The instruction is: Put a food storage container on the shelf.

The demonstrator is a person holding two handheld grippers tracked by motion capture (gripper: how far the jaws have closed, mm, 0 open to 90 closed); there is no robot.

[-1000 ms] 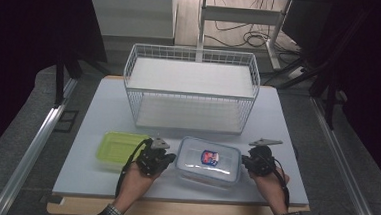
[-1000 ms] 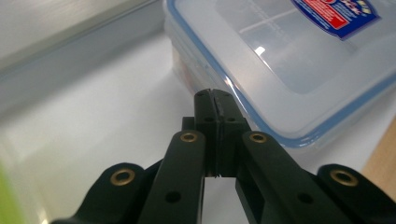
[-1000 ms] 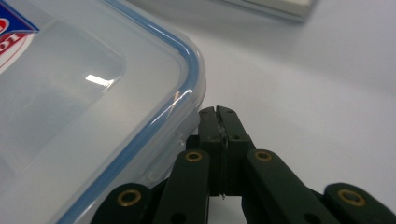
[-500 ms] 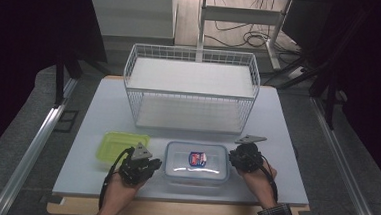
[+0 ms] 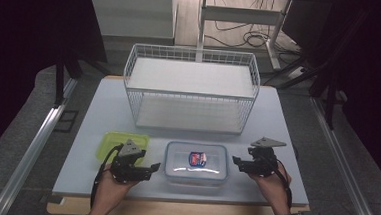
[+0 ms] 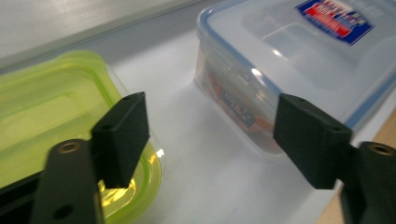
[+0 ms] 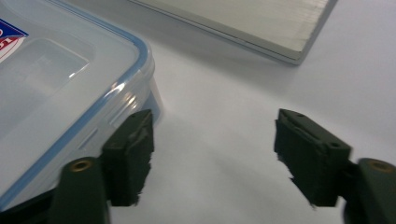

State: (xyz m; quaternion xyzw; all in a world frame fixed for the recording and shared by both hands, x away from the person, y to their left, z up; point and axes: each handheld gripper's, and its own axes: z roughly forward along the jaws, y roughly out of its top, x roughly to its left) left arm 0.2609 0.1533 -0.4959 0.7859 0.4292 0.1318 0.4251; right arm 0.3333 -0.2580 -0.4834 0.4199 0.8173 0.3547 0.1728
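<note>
**Both grippers spread, flanking the lidded box**

Clear rectangular plastic box with blue-edged lid and red-and-blue label point(image 5: 196, 162) sitting on pale grey tabletop point(image 5: 283, 118), toward its near edge, in front of white wire basket point(image 5: 191, 90). Left gripper point(image 5: 155, 165) just left of the box, jaws spread, having just been opening, nothing between them; bare tabletop in the gap in the left gripper view, box point(image 6: 299, 60) off to one side. Right gripper point(image 5: 235, 161) just right of the box, jaws likewise spread after just opening, nothing pinched; one jaw close beside the box corner point(image 7: 70, 93), contact not discernible. Flat yellow-green plastic lid point(image 5: 121, 146) lying left of the box, beyond the left gripper, apart from the box.
</note>
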